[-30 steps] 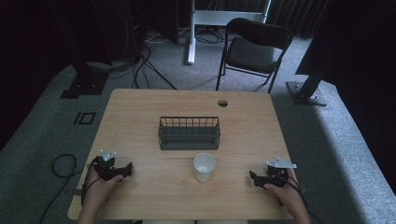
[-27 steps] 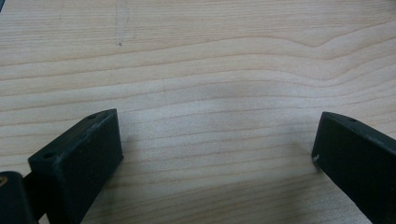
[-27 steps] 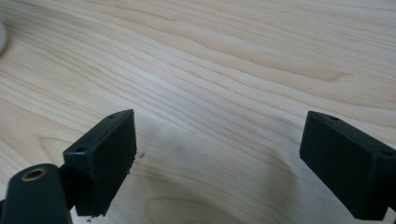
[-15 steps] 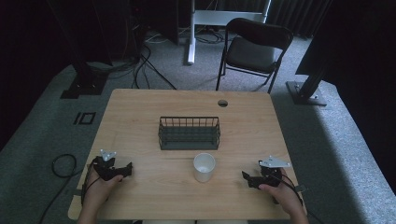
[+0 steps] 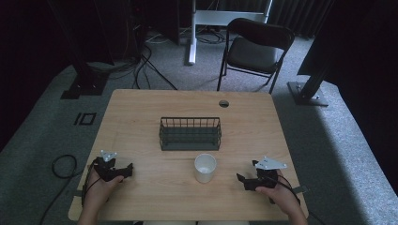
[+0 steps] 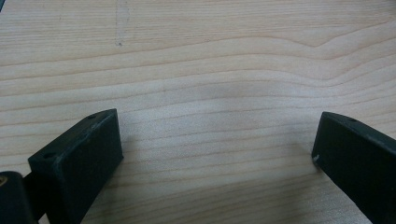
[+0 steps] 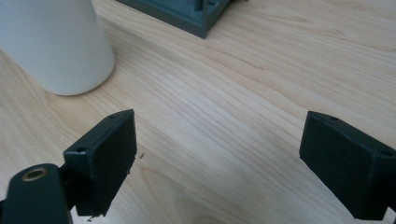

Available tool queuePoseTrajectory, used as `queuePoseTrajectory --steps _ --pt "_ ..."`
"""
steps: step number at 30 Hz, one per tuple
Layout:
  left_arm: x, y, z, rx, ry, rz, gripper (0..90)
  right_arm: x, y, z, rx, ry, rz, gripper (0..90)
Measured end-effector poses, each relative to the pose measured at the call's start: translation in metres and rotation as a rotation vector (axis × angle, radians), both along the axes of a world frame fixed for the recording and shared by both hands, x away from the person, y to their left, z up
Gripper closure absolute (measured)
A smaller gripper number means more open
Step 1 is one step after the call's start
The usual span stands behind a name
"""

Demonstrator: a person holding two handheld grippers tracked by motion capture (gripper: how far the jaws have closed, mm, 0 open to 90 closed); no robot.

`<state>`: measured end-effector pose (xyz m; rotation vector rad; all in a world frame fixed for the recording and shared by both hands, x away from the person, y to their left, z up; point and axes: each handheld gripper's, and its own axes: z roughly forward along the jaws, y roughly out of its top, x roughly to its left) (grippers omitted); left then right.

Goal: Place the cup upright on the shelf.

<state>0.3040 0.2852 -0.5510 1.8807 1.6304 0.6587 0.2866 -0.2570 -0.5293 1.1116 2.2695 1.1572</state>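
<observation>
reaching for the white cup (image 5: pixel 205 167) looks like the step in hand, and the right hand-held gripper (image 5: pixel 244 180) is the one placed to do it: seen from the high view it sits on the table (image 5: pixel 141 108) at about 3 o'clock from the cup, near it but apart, pointing toward 9 o'clock. its jaws stand wide apart with nothing between them, and in the right gripper view the cup (image 7: pixel 53 44) stands upright off toward 10 o'clock, outside the gap, with a corner of the wire basket (image 7: pixel 187 14) beyond it at 12 o'clock. to do this well, i would swing the right hand-held gripper toward the cup until the cup's wall sits midway between the jaws, keep the jaws level with the table and low on the cup's side, and only then squeeze; closing while the cup is off-centre would likely push it sideways or tip it, since it looks light and empty. a gentle grip should do, as a thin-walled cup could crush. the basket (image 5: pixel 190 133) stands at 11 o'clock from the cup, just beside it, so if the cup is meant to go in there the lift should clear the basket's rim before moving over it. the left hand-held gripper (image 5: pixel 123 172) rests at 9 o'clock, well apart from the cup, jaws spread wide over bare wood, holding nothing; it can stay out of the way.
</observation>
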Motion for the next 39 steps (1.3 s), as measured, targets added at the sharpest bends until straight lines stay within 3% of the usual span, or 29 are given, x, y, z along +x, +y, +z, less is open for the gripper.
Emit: queuePoseTrajectory --steps 26,39 --pt "0.0 0.0 0.0 0.0 0.0 0.0 1.9 -0.006 0.044 0.006 0.041 0.002 0.194 10.8" --pt "0.0 0.0 0.0 0.0 0.0 0.0 1.9 -0.005 0.064 0.01 0.067 -0.011 0.25 10.9"
